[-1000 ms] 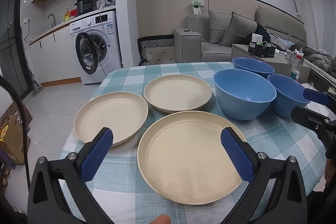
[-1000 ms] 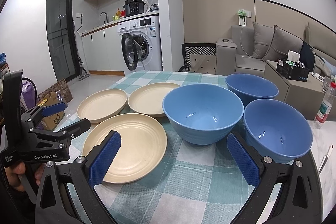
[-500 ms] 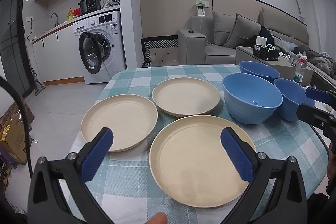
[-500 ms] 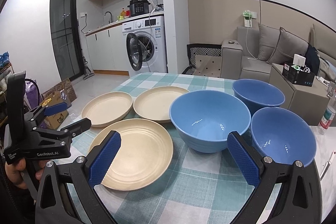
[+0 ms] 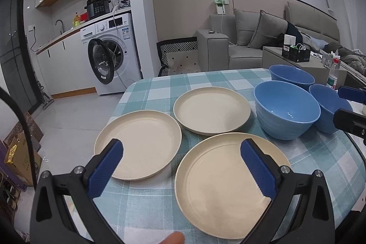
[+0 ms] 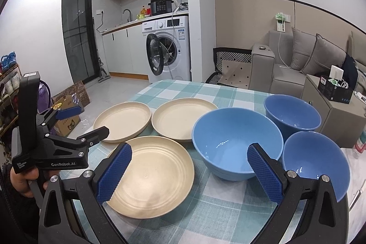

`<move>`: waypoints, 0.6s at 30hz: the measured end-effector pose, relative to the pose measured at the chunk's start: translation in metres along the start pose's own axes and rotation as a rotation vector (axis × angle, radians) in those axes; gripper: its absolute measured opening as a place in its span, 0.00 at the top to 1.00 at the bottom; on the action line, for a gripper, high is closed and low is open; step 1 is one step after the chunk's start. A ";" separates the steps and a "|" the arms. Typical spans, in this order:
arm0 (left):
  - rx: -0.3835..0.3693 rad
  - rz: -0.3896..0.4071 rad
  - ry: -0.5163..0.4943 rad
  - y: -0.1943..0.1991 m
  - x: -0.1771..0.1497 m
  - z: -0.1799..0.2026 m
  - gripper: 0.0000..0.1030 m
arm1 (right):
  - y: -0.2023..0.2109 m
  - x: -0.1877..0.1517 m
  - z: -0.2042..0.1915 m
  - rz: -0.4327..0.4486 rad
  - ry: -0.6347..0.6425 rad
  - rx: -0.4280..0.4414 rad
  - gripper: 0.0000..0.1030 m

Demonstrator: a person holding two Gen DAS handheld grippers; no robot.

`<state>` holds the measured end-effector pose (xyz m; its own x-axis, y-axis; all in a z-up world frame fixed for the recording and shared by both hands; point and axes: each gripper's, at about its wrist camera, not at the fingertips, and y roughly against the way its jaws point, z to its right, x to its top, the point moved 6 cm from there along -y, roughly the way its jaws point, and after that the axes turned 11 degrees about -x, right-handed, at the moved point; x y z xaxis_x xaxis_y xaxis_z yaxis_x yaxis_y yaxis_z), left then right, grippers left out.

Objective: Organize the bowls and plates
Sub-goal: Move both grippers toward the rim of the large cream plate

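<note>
Three cream plates lie on the checked tablecloth [image 5: 160,88]: a large near plate [image 5: 228,186] [image 6: 155,173], a left plate [image 5: 141,145] [image 6: 123,120] and a far plate [image 5: 212,109] [image 6: 180,118]. To their right stand three blue bowls: a big one [image 5: 286,111] [image 6: 235,148], a far one [image 5: 291,77] [image 6: 292,113] and a near right one [image 5: 324,102] [image 6: 318,159]. My left gripper [image 5: 181,152] [image 6: 88,121] hovers open over the near edges of the left and near plates, empty. My right gripper [image 6: 189,157] [image 5: 350,106] is open and empty, above the near plate and big bowl.
Beyond the table's far edge are a washing machine [image 5: 112,56] with its door open and a grey sofa [image 5: 256,42]. A low cabinet [image 6: 336,116] with a black box stands right of the table. Cardboard boxes [image 6: 68,106] sit on the floor at left.
Both grippers have drawn back from the dishes, which look smaller and sit lower and further right in each view. Both stay open; no dish has moved.
</note>
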<state>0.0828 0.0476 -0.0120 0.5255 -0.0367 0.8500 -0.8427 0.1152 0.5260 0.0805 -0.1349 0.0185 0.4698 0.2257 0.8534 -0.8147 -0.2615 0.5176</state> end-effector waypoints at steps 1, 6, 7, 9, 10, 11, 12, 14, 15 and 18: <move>0.001 0.004 0.001 -0.001 0.002 -0.001 0.00 | -0.001 0.002 0.000 -0.001 0.001 0.000 0.00; -0.009 0.003 -0.003 -0.006 0.010 -0.006 0.00 | -0.007 0.010 0.001 -0.001 0.010 -0.002 0.00; -0.012 0.003 -0.005 -0.006 0.012 -0.006 0.00 | -0.008 0.011 0.002 -0.003 0.010 -0.002 0.00; -0.015 0.004 -0.005 -0.008 0.015 -0.007 0.00 | -0.012 0.015 0.003 -0.010 0.009 0.001 0.00; -0.017 0.003 -0.005 -0.008 0.017 -0.007 0.00 | -0.013 0.018 0.004 -0.011 0.005 0.006 0.00; -0.019 0.004 -0.005 -0.009 0.019 -0.007 0.00 | -0.015 0.020 0.006 -0.014 0.003 0.010 0.00; -0.020 0.004 -0.004 -0.010 0.022 -0.008 0.00 | -0.016 0.023 0.006 -0.015 0.003 0.012 0.00; -0.023 0.005 -0.003 -0.011 0.026 -0.009 0.00 | -0.018 0.029 0.007 -0.011 0.012 0.007 0.00; -0.024 0.001 -0.004 -0.013 0.028 -0.009 0.00 | -0.020 0.031 0.008 -0.009 0.015 0.004 0.00; -0.018 -0.001 -0.011 -0.017 0.035 -0.010 0.00 | -0.023 0.040 0.009 -0.005 0.024 0.008 0.00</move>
<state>0.1168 0.0541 0.0080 0.5248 -0.0480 0.8499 -0.8399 0.1331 0.5261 0.1210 -0.1282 0.0413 0.4656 0.2493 0.8492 -0.8096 -0.2675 0.5224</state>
